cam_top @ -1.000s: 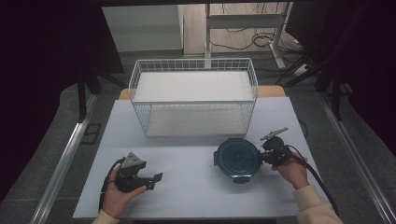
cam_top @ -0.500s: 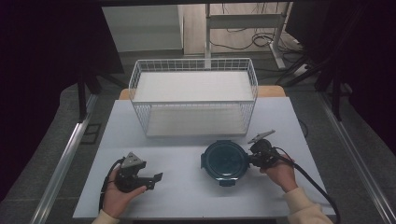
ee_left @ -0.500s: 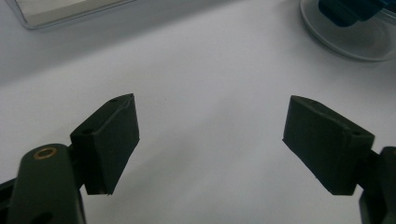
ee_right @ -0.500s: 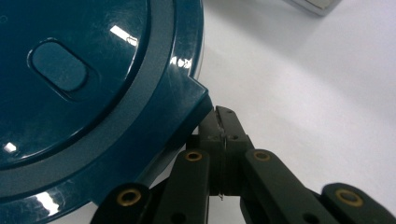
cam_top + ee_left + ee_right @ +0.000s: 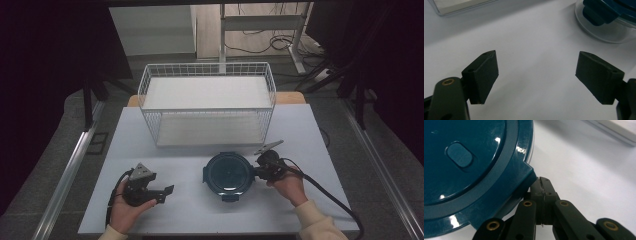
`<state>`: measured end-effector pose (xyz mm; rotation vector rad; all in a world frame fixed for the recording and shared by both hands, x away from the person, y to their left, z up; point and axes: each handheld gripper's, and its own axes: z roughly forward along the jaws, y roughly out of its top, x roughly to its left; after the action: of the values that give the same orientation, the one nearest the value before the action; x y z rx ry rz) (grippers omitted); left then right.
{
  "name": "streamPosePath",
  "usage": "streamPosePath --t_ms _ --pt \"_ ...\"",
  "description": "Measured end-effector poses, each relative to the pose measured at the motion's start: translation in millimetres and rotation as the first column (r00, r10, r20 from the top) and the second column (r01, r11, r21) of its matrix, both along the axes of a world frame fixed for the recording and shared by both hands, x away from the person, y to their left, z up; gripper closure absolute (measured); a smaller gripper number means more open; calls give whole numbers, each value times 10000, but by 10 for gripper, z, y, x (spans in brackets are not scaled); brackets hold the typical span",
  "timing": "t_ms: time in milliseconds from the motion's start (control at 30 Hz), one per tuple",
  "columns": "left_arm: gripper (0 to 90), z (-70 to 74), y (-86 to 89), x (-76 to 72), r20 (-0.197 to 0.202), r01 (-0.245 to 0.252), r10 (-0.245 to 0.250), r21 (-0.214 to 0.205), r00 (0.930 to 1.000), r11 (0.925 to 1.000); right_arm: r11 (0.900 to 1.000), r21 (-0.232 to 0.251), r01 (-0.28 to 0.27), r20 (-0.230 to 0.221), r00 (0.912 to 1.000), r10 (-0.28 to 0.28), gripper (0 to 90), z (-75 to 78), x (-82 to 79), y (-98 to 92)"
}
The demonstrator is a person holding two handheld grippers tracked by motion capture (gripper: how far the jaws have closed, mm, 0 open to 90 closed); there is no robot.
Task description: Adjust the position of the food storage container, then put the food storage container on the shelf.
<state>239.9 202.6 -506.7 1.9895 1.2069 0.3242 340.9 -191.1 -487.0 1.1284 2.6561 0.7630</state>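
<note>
A white table carries everything, and toward twelve o'clock on it stands the largest item, a white wire basket, open-topped and with nothing visible inside, so it reads as a likely place for things to be put. Nearer the person, at about five o'clock from the basket, sits a round container with a dark teal lid; the left gripper view shows its body as clear, with a lid latch hanging over the side. The right gripper meets this container at its three o'clock edge: in the right gripper view the jaws are pressed together with no gap, their tips butted against a latch tab on the lid rim, and nothing visibly sits between them, so this looks like a push or nudge on the tab, not a pinch. The left gripper rests low on the table at about eight o'clock from the container, well apart from it, its jaws spread wide over bare tabletop, seemingly kept ready
</note>
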Motion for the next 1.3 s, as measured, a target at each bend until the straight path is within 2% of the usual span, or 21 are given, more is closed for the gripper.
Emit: streamPosePath --t_ms 167,233,300,367,467,600,633,700,767,800,833,900,967,1100,1233,1300 --pt "185 -2 11 3 -17 -60 60 -6 10000 10000 9999 125 -109 104 9999 108 897 -17 -12 -6" --pt "185 5 15 -5 21 -80 80 -17 10000 10000 9999 123 -105 389 9992 100 896 -1 -21 -25" --pt "185 15 19 -13 52 -110 110 -41 9999 9999 9999 77 145 759 9970 -150 896 44 -44 -74" --pt "185 20 17 -13 64 -144 144 -93 9999 9999 9972 657 356 916 9949 -415 896 95 -79 -176" --pt "215 30 13 -6 -47 -157 156 -315 9999 9994 9897 1285 634 1091 9910 -776 895 153 -193 -324" --pt "213 60 15 -10 -43 -147 145 -481 9999 9987 9732 2206 649 1380 9857 -970 890 244 -381 -500" --pt "212 68 17 -16 -30 -172 171 -512 9998 9985 9695 2381 591 1480 9843 -963 846 262 -426 -536" --pt "207 81 20 -25 0 -254 254 -540 9997 9982 9613 2735 328 1763 9808 -836 696 273 -511 -588" --pt "203 90 21 -29 -23 -345 345 -561 9994 9978 9503 3091 379 1624 9824 -920 580 265 -571 -633" --pt "200 99 17 -33 -36 -418 417 -595 9991 9973 9427 3306 451 1416 9852 -968 522 257 -591 -649" --pt "198 119 17 -40 42 -484 487 -623 9988 9969 9382 3417 547 1236 9870 -1025 478 249 -608 -658" --pt "201 194 21 -68 338 -683 709 -731 9969 9950 9221 3805 700 1077 9870 -1193 391 228 -649 -667" --pt "203 269 17 -90 543 -743 793 -884 9954 9933 9156 3945 778 1051 9861 -1291 322 219 -677 -666" --pt "206 329 -26 -109 464 -668 721 -1055 9963 9922 9103 4026 957 1110 9821 -1523 227 209 -690 -657" --pt "206 317 -71 -103 261 -564 597 -1137 9979 9919 9071 4099 955 1144 9813 -1550 193 219 -703 -657" --pt "201 314 -77 -87 165 -517 542 -1260 9984 9907 9000 4233 1041 1097 9802 -1650 190 234 -699 -668"
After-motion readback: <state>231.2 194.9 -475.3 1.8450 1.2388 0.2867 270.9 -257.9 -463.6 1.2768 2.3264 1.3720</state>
